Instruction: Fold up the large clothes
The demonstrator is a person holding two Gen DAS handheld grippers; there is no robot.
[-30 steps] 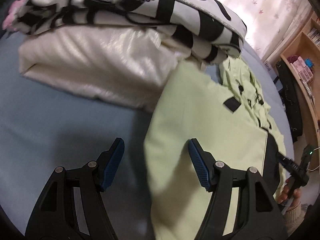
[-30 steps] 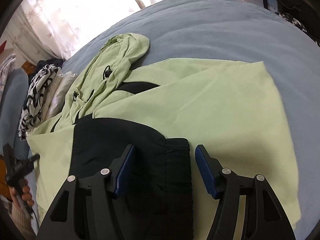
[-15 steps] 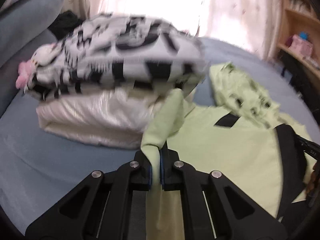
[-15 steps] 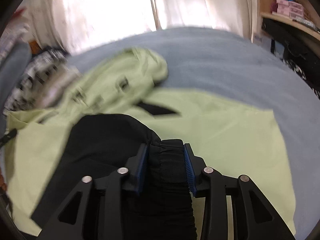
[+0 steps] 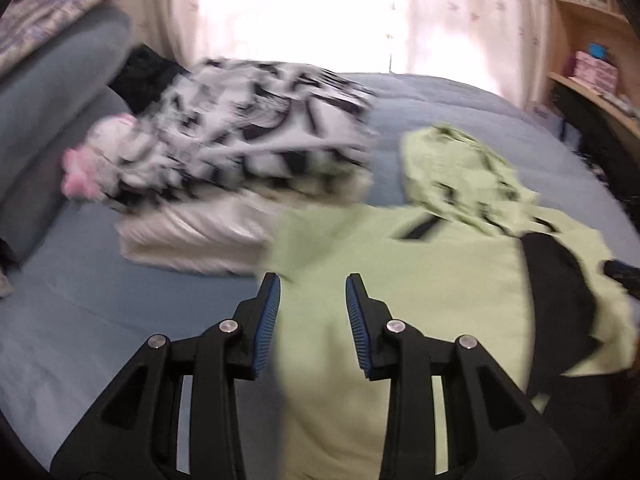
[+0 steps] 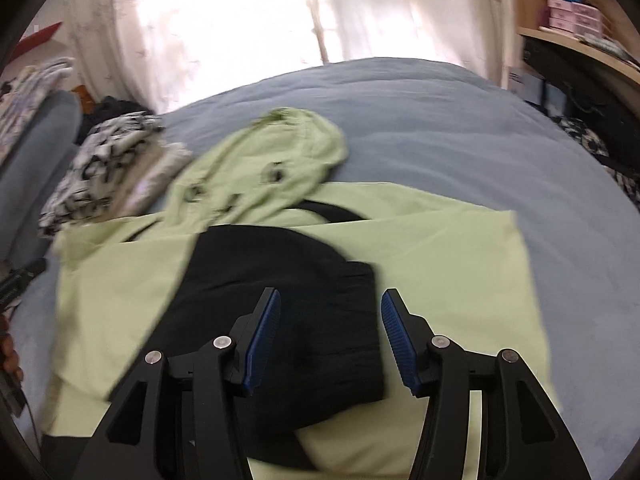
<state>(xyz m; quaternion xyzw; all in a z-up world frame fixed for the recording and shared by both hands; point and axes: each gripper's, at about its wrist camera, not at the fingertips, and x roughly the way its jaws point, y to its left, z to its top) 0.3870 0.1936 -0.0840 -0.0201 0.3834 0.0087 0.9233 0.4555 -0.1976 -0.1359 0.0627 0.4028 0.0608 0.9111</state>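
A light green hooded jacket [image 5: 432, 288] with a black sleeve [image 5: 560, 280] lies spread on the blue bed; its hood [image 5: 456, 168] lies at the far side. My left gripper [image 5: 312, 308] is open above the jacket's left edge, holding nothing. In the right wrist view the jacket [image 6: 448, 256] shows with the black sleeve and cuff [image 6: 312, 304] folded across its middle and the hood [image 6: 272, 160] behind. My right gripper [image 6: 328, 324] is open just over the black cuff.
A stack of folded clothes, black-and-white patterned on top [image 5: 248, 140] and cream below [image 5: 192, 236], sits left of the jacket. A grey-blue pillow [image 5: 44, 128] is at far left. Wooden shelves [image 5: 592, 60] stand right. Curtains [image 6: 280, 12] hang behind the bed [image 6: 460, 120].
Both grippers shut on the jacket half a second ago, left on the green edge, right on the black cuff, and now both have opened and let go. The views are tilted up.
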